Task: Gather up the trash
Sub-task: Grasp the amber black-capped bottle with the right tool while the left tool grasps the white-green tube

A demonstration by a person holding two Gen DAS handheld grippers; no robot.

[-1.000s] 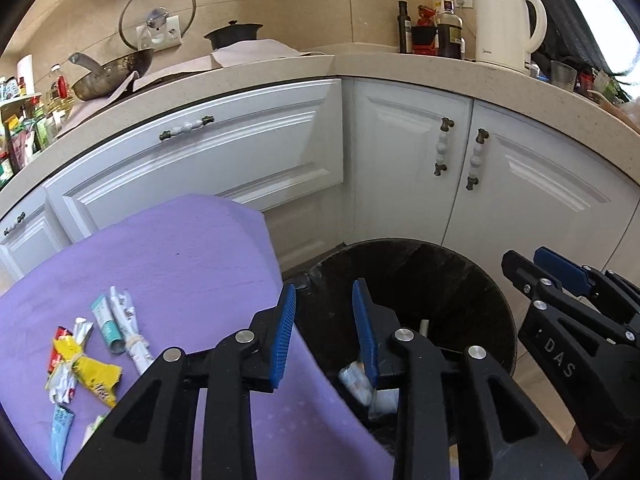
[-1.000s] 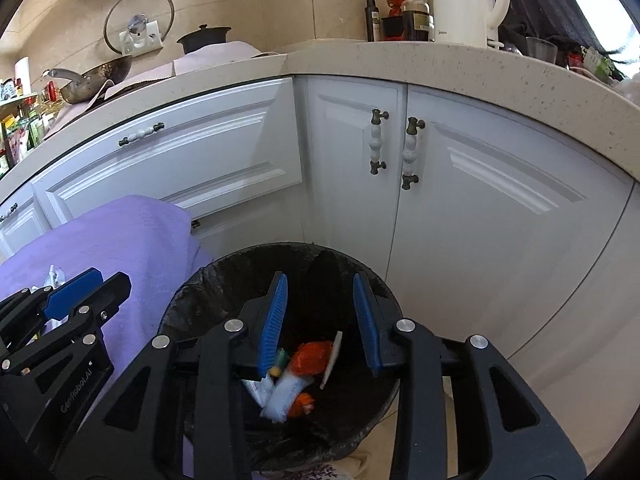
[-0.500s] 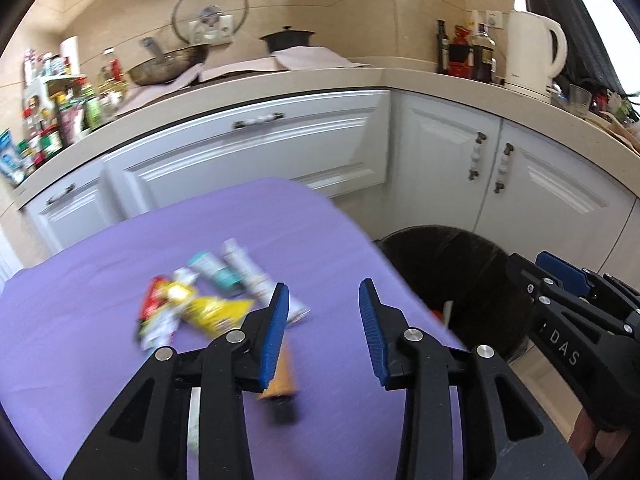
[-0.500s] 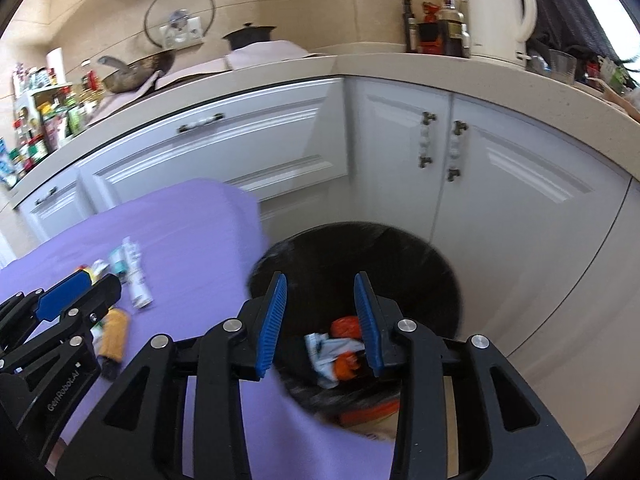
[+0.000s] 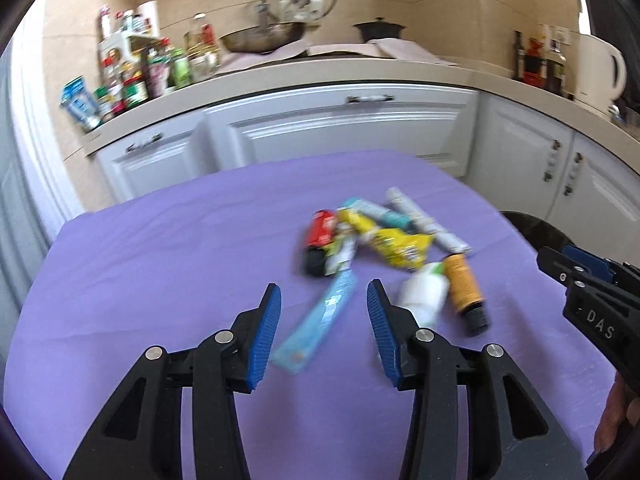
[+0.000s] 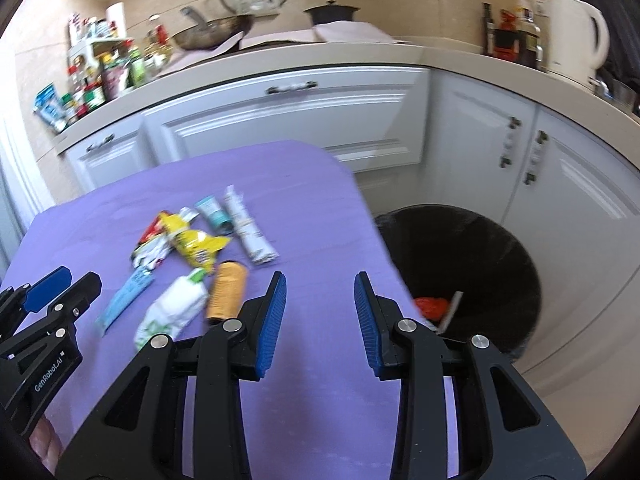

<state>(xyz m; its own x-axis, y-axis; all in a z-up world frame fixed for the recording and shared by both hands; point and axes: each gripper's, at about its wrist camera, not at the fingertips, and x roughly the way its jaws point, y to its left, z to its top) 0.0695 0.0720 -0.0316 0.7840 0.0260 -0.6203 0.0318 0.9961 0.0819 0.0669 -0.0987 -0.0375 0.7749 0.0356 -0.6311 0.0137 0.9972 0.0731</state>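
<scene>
— Several scraps of trash lie in a loose heap on the purple desk (image 5: 160,264). From the left: a flat pale-blue sachet (image 5: 318,320), a red-and-white wrapper (image 5: 322,230), a yellow packet (image 5: 394,244), a white-and-green pouch (image 5: 424,294), an orange bottle (image 5: 464,282) with a dark cap, and two tubes (image 6: 244,228) behind them.

— How would they handle?

— Light and limp, I judge, mostly crinkly foil that folds under a pinch. The sachet lies flat, so take it by one end or an edge. The bottle looks stiff and round and may roll; grip it across the body.

— And the tongs?

— Left tongs (image 5: 323,332) are apart and empty, hanging just over the sachet. Right tongs (image 6: 320,320) are also apart and empty, above the desk's right edge.

— Where does it all go?

— The black-lined bin (image 6: 508,248) stands on the floor just beside the desk, to the right, with an orange scrap (image 6: 430,306) already in it.
</scene>
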